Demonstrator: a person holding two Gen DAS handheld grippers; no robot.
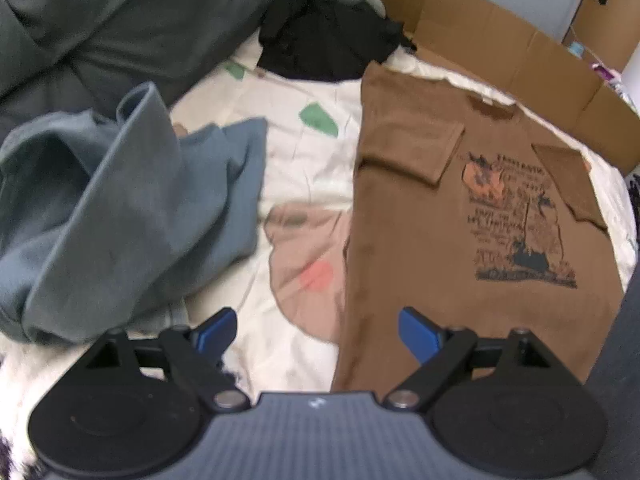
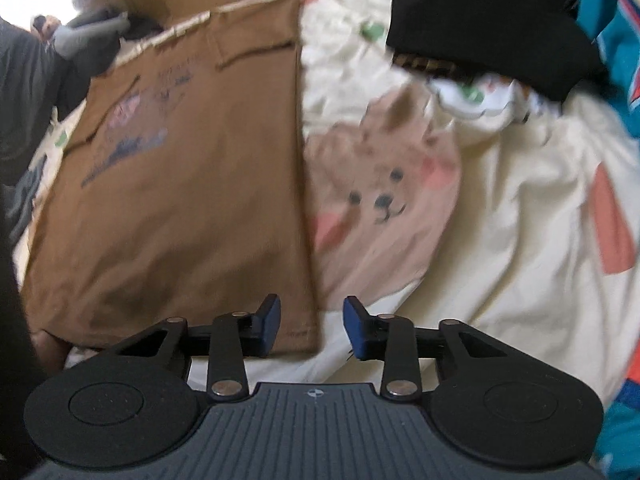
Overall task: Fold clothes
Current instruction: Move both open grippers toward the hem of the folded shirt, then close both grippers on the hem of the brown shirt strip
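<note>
While brown shirt [image 1: 460,240] lies flat | blue garment [image 1: 132,208] beside | black clothes [image 2: 492,24] apart

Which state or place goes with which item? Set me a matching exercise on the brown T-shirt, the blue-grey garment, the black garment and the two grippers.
Column 1:
1. brown T-shirt
2. blue-grey garment
3. black garment
4. left gripper and right gripper

Column 2:
A. crumpled in a heap on the bedspread
B. open, holding nothing
C. spread flat, sleeves folded in
D. bunched at the far end of the bed

Pairs: 1-C, 2-A, 3-D, 4-B
</note>
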